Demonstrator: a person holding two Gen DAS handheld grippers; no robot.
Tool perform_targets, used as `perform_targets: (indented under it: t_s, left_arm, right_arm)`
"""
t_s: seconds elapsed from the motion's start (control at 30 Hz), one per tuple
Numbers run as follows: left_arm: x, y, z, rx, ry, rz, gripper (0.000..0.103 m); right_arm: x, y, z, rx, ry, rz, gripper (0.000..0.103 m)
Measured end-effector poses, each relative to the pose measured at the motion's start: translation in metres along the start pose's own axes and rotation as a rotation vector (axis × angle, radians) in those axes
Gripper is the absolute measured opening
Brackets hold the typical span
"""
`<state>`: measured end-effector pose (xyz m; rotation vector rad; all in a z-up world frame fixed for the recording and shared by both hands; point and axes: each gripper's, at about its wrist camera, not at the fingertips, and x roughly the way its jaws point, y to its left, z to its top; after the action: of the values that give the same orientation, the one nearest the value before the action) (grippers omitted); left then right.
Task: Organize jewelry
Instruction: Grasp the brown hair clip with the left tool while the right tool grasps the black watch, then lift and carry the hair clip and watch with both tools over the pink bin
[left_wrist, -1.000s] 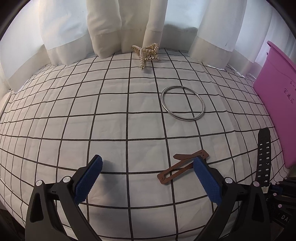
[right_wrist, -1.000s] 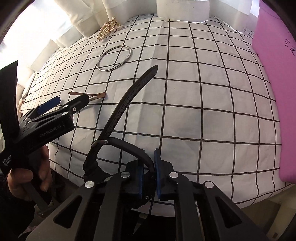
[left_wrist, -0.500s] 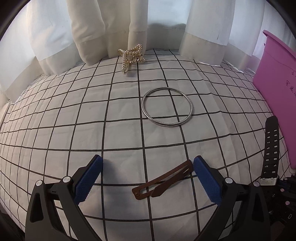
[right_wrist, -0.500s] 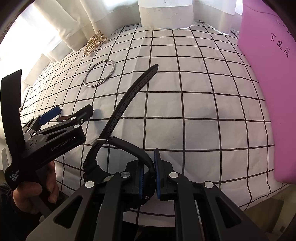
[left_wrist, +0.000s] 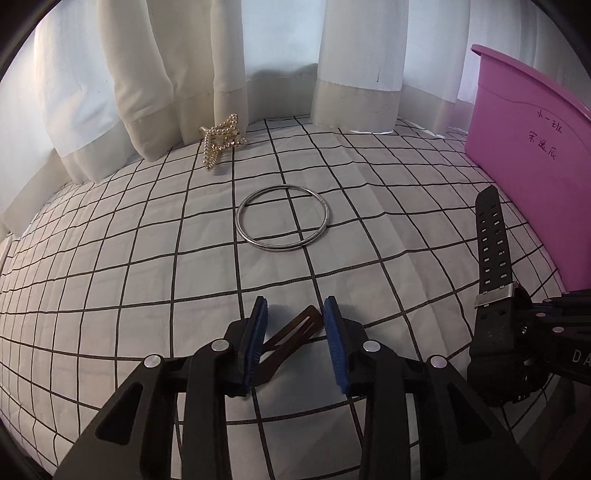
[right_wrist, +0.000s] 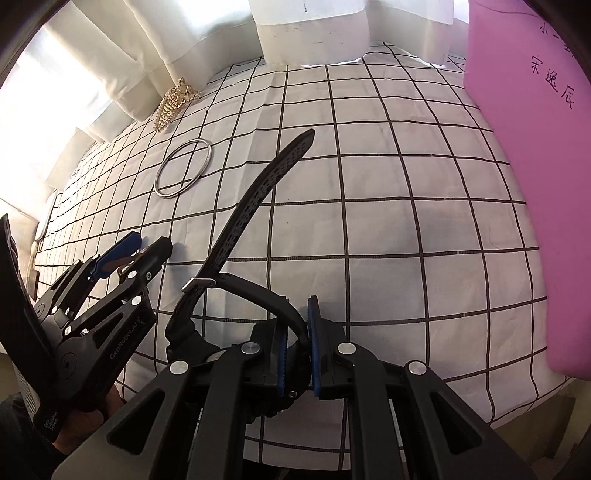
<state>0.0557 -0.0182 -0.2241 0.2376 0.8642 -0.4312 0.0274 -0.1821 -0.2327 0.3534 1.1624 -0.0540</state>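
Note:
A brown hair clip (left_wrist: 291, 338) lies on the checked cloth between the blue pads of my left gripper (left_wrist: 295, 341). The jaws are partly closed around it, with gaps showing on both sides. My right gripper (right_wrist: 297, 360) is shut on a black watch (right_wrist: 255, 206), whose strap arches up and away; the watch also shows in the left wrist view (left_wrist: 493, 247). A silver bangle (left_wrist: 282, 218) lies flat further out. A pearl and gold claw clip (left_wrist: 219, 142) sits by the curtain.
A pink plastic bin (left_wrist: 535, 162) with handwriting stands at the right; it also shows in the right wrist view (right_wrist: 535, 155). White curtains (left_wrist: 177, 74) hang along the far edge. The checked cloth (left_wrist: 110, 258) covers the surface.
My left gripper has moved forward over the brown hair clip and its jaws have narrowed around it. The right gripper keeps holding the watch, shifted slightly.

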Motion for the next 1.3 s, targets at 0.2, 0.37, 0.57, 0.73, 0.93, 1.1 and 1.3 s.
perform_targets:
  t_s: [0.2,0.37,0.57,0.73,0.93,1.1,1.3]
  left_arm:
    - [0.000,0.004,0.000,-0.035,0.008,-0.033,0.003]
    - [-0.009,0.016,0.001,-0.085,0.007,-0.041,0.003]
    - [-0.018,0.026,0.005,-0.128,0.006,-0.039,0.003]
    - [-0.023,0.029,0.009,-0.136,0.001,-0.037,0.003]
    - [-0.030,0.029,0.016,-0.142,-0.015,-0.038,0.003]
    - [-0.036,0.029,0.021,-0.145,-0.021,-0.040,0.003]
    - [-0.045,0.027,0.032,-0.139,-0.038,-0.047,0.003]
  right_arm:
    - [-0.001,0.000,-0.001,-0.007,-0.011,0.010,0.010]
    - [-0.002,0.001,-0.003,-0.015,-0.025,0.021,0.010]
    - [-0.004,0.000,-0.003,-0.011,-0.032,0.030,0.010]
    - [-0.008,0.000,-0.003,-0.015,-0.043,0.031,0.010]
    - [-0.013,0.001,-0.003,-0.012,-0.059,0.036,0.010]
    - [-0.021,0.002,0.000,-0.014,-0.080,0.037,0.010]
    - [-0.039,0.006,0.006,-0.021,-0.122,0.041,0.010]
